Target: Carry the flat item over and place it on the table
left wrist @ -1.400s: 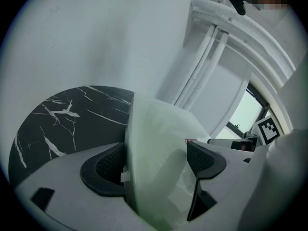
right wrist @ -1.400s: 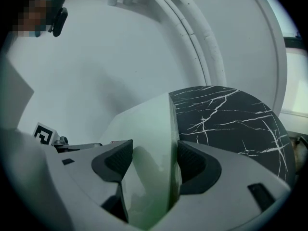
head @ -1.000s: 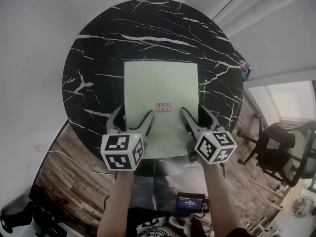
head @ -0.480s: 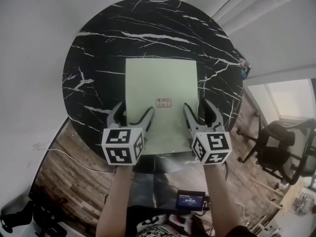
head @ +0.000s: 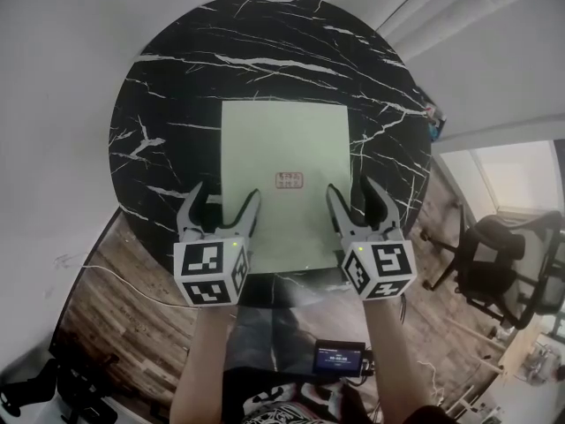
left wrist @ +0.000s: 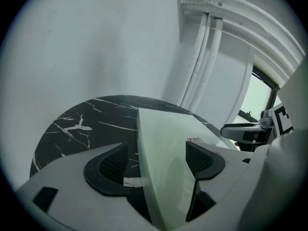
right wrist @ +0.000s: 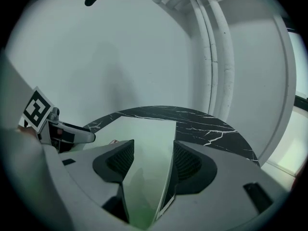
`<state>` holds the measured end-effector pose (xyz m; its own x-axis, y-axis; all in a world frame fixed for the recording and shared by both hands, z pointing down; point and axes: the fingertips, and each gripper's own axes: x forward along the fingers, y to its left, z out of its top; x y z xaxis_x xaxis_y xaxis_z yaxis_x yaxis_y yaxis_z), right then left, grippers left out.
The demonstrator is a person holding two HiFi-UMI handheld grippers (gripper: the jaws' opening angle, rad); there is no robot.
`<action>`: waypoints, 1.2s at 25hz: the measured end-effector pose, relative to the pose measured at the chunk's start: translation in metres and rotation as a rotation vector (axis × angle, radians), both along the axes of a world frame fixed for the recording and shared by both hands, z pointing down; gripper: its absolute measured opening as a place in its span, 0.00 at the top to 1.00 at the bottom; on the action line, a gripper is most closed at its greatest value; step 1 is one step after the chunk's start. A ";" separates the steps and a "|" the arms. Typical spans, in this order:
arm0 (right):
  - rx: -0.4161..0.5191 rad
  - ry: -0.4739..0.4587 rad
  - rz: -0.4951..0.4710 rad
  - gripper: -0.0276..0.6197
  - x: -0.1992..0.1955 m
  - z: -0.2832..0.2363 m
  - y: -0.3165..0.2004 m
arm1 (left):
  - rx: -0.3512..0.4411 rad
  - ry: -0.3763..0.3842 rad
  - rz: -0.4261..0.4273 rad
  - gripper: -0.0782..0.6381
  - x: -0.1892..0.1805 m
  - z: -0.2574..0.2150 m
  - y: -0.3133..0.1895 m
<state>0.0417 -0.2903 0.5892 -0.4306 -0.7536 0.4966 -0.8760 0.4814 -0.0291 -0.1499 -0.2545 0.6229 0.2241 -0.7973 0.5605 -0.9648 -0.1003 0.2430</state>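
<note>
A pale green flat board lies flat on the round black marble table, with a small red-printed label near its front. My left gripper is open and straddles the board's near left edge; the edge runs between the jaws without being pinched. My right gripper is open too, astride the near right edge of the board. In the gripper views, the left gripper and the right gripper each show a gap beside the board.
White walls stand behind the table, with white pipes at the back right. A black office chair stands on the wooden floor to the right. A small screen device sits at the person's waist.
The left gripper has drawn back and to the left along the board's edge, its jaws a little wider. The right gripper has slid slightly toward me. The board stays flat on the table.
</note>
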 end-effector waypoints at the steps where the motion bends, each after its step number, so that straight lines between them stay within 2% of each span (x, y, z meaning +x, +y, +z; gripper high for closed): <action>1: 0.005 -0.005 -0.001 0.56 -0.001 -0.002 0.000 | 0.024 -0.011 -0.006 0.37 -0.003 -0.005 0.002; 3: 0.020 -0.012 -0.002 0.59 -0.001 -0.007 0.003 | 0.074 -0.042 -0.014 0.50 -0.007 -0.016 0.005; 6: 0.049 -0.019 0.000 0.72 -0.001 -0.017 0.007 | 0.143 -0.086 -0.018 0.66 -0.010 -0.032 0.008; 8: 0.064 -0.045 -0.006 0.89 -0.003 -0.025 0.010 | 0.196 -0.103 -0.009 0.87 -0.010 -0.045 0.009; 11: 0.059 -0.087 -0.013 0.92 -0.005 -0.034 0.015 | 0.241 -0.076 0.019 0.88 -0.004 -0.058 0.008; 14: 0.060 -0.081 -0.027 0.92 -0.007 -0.039 0.022 | 0.250 -0.058 0.036 0.88 0.000 -0.065 0.009; 23: 0.089 -0.104 -0.053 0.92 -0.004 -0.071 0.046 | 0.288 -0.061 0.078 0.88 0.011 -0.098 0.027; 30: 0.155 -0.115 -0.075 0.92 -0.004 -0.110 0.063 | 0.403 -0.025 0.072 0.88 0.017 -0.152 0.046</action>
<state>0.0378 -0.2272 0.4796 -0.5360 -0.7807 0.3212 -0.8325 0.5520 -0.0475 -0.1327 -0.2083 0.4707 0.2781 -0.9369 0.2120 -0.9568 -0.2508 0.1471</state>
